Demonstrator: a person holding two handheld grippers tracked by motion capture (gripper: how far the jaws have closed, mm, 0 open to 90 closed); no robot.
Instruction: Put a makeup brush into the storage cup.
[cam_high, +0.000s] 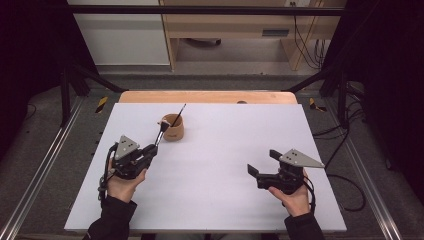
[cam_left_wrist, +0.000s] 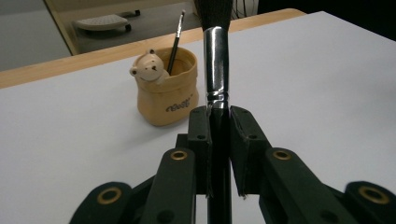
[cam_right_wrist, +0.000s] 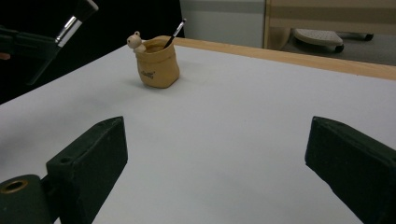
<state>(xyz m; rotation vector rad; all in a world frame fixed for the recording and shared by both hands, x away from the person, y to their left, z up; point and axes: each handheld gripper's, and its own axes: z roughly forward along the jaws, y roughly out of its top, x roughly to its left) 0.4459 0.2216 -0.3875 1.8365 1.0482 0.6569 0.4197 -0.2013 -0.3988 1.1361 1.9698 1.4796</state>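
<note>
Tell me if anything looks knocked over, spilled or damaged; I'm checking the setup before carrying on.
Nothing stands out. The tan bear-faced pouch holder stands upright on the white table with a thin black brush leaning inside it. The left gripper clamps a black makeup brush with a silver ferrule squarely; the right gripper is open above bare table.

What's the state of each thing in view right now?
Left gripper: shut on the big brush, held off the table.
Big brush: clamped by its handle, bristles pointing away toward the pot.
Pot: upright on the table, open top, bear figure at its rim.
Thin brush: standing in the pot, leaning.
Right gripper: open, nothing between its jaws.
Table: white surface, bare around the pot.
</note>
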